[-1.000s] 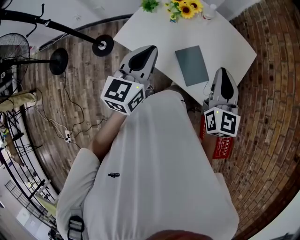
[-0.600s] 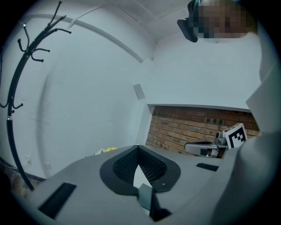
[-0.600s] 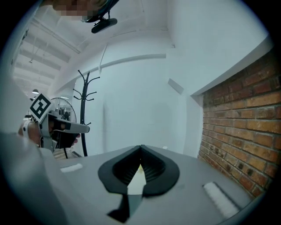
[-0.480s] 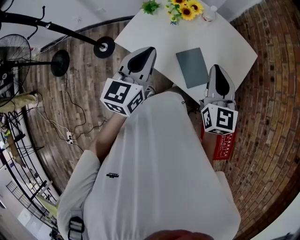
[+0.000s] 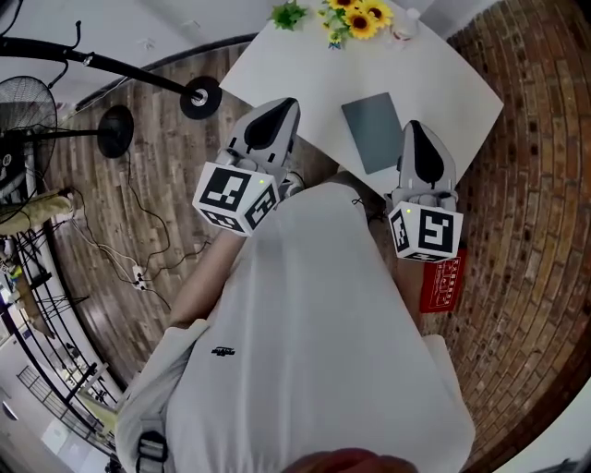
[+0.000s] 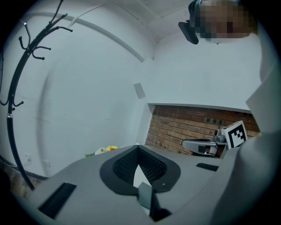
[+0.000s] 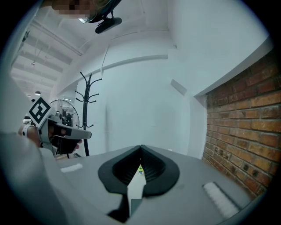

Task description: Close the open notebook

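The yellow sunflower bunch [image 5: 355,17] is cut by the head view's top edge. A red printed rectangular thing [image 5: 441,282] is partly hidden behind the marker cube of the right gripper [image 5: 413,129], its print too small to read. The white table [image 5: 305,83] loses its near edge behind the person's white shirt [image 5: 314,333]

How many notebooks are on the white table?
1: a closed grey notebook lies flat on the white table, toward the person from the sunflowers. The person's torso may hide more.
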Available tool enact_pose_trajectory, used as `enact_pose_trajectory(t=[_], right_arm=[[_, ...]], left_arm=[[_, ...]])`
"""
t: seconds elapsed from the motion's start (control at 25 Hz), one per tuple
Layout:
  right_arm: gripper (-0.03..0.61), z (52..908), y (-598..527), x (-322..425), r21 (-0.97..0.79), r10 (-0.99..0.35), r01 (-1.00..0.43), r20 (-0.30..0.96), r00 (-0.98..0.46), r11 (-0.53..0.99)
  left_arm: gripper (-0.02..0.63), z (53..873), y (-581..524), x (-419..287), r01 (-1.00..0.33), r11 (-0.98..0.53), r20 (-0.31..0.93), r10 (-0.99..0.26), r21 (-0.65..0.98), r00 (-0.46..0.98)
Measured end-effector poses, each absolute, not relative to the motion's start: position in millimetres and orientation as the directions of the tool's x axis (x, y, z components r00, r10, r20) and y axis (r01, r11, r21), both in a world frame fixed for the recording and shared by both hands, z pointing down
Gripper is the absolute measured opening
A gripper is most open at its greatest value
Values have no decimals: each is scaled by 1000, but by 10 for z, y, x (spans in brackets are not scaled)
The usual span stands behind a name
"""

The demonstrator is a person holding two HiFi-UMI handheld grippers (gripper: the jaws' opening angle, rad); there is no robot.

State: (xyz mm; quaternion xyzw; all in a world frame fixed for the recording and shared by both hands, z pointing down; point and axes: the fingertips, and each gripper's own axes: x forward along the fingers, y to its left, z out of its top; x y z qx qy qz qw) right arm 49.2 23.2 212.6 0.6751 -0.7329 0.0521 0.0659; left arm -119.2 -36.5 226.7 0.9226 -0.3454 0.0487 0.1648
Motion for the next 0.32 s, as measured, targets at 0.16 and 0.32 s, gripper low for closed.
enact_pose_trajectory(t=[0.16, 0.32], right_arm=[[12, 2108, 214, 413, 12, -982, -995, 164, -91, 94], [12, 2117, 229, 360, 10, -981, -995, 169, -100, 103]], left_arm=[[9, 2272, -359, -1205, -651, -708, 204, -619, 273, 758], [9, 2275, -350, -1234, -654, -705, 206, -621, 275, 756]])
